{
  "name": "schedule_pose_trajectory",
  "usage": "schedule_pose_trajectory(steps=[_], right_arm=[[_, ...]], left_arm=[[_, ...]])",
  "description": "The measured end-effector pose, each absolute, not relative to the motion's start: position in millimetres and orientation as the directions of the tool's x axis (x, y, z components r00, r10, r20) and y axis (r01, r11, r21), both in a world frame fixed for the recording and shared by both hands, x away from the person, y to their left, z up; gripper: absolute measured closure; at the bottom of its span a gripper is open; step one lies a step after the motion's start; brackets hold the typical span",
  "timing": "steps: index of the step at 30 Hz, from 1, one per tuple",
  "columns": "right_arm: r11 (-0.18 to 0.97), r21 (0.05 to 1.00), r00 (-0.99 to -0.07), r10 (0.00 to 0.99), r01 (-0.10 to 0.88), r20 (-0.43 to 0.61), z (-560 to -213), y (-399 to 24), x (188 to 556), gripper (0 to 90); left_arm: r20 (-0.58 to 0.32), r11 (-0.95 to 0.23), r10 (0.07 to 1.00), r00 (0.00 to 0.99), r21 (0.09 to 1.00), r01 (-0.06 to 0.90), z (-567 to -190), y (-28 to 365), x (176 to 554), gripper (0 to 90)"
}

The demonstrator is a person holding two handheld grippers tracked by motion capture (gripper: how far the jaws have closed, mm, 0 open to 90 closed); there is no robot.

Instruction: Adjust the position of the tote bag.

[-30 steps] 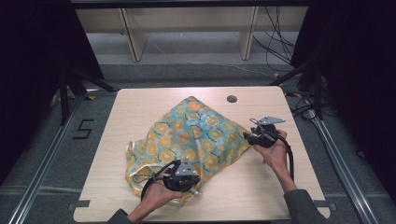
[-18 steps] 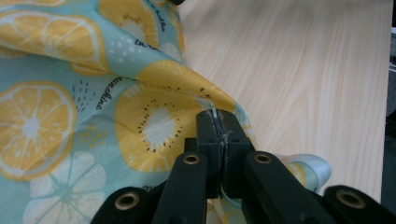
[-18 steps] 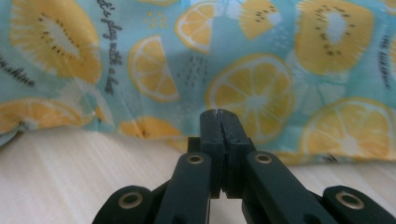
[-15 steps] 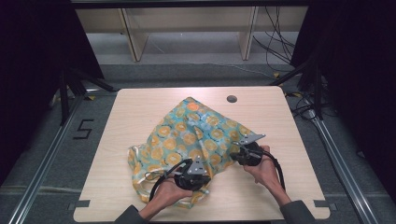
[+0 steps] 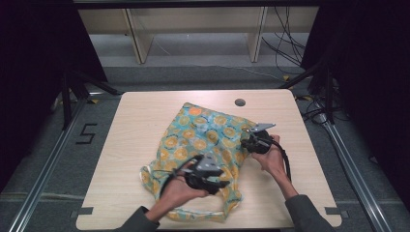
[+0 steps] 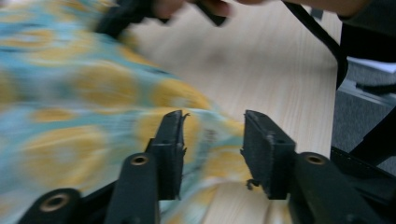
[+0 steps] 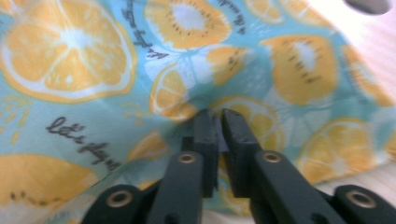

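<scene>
High view: fruit-print cloth (image 5: pixel 203 145) spread from the middle of the surface (image 5: pixel 135 125) toward its near edge, crumpled at the near end. Left gripper (image 5: pixel 223 182) over the cloth's near part, close to the near edge. Right gripper (image 5: pixel 244 141) at the cloth's right border, toward the right edge of the surface. Round hole (image 5: pixel 240 102) near the far edge, apart from the cloth.

Left gripper view: jaws apart, just opened, pads clear of the blurred cloth (image 6: pixel 70 107) lying beneath and behind them; bare surface (image 6: pixel 261 70) beyond.

Right gripper view: jaws nearly together, just reopened a little, a narrow gap between; cloth (image 7: pixel 93 60) bunched right at the tips; whether a fold sits pinched there cannot be told.
</scene>
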State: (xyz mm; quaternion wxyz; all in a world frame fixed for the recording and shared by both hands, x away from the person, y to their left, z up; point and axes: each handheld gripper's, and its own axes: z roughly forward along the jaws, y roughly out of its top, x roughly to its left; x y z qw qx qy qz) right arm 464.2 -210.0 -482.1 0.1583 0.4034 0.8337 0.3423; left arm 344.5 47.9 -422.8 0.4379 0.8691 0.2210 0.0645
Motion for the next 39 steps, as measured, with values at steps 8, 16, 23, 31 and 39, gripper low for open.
schedule_pose_trajectory(steps=[8,16,23,31,39], right_arm=[[0.382,0.734,-0.626,0.776,0.562,0.075,-452.2,-222.0,420.2,57.6],[0.386,0.718,-0.657,0.742,0.579,0.131,-450.6,-210.6,387.2,46.0],[0.384,0.701,-0.657,0.737,0.601,0.160,-454.4,-183.7,369.3,36.7],[0.460,0.661,-0.685,0.720,0.593,0.114,-477.2,-171.5,369.2,73.8],[0.470,0.686,-0.696,0.714,0.555,0.075,-473.8,-188.7,383.8,90.0]], left_arm=[[-0.112,-0.360,0.725,0.680,0.780,0.512,-416.9,169.8,404.2,46.9],[-0.195,-0.255,0.834,0.517,0.694,0.673,-455.2,215.0,447.5,38.1],[-0.258,-0.215,0.848,0.463,0.630,0.746,-477.7,217.0,464.1,29.5],[-0.188,-0.307,0.814,0.550,0.664,0.682,-496.5,207.2,463.5,77.9],[-0.157,-0.383,0.764,0.625,0.669,0.637,-494.2,188.7,451.4,88.7]])
